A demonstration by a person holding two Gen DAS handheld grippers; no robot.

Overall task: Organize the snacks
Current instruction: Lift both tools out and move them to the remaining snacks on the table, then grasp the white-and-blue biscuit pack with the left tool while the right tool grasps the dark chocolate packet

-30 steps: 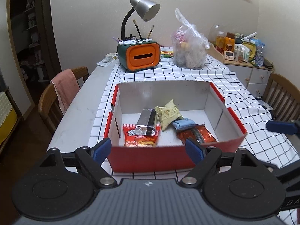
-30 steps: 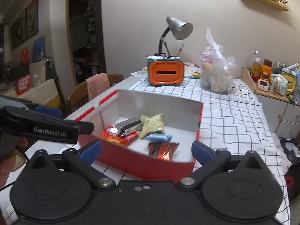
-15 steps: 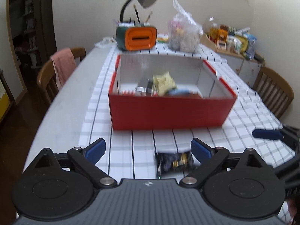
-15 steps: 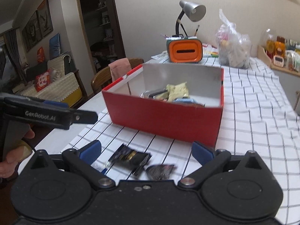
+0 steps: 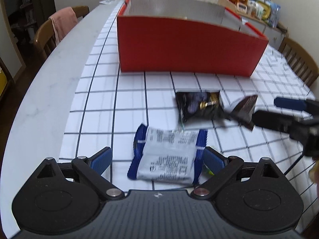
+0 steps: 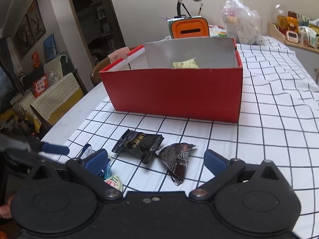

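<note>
A red cardboard box (image 5: 189,47) (image 6: 173,91) stands on the checked tablecloth; a pale green snack (image 6: 185,63) shows inside it. In front of it lie a blue and white packet (image 5: 167,157), a black packet (image 5: 197,104) (image 6: 139,142) and a dark brown packet (image 5: 244,107) (image 6: 177,159). My left gripper (image 5: 157,159) is open, low over the blue and white packet, which lies between its fingers. My right gripper (image 6: 155,160) is open, low over the two dark packets. A small green and pink item (image 6: 114,181) lies by its left finger.
An orange and green desk organiser with a lamp (image 6: 188,27) and a clear plastic bag (image 6: 241,20) stand behind the box. Wooden chairs (image 5: 57,29) (image 5: 299,59) flank the table. A side cabinet holds bottles (image 6: 293,25) at the right.
Both grippers have drawn back from above the box and dropped low toward the table's near edge. The loose packets in front of the box have come into view.
</note>
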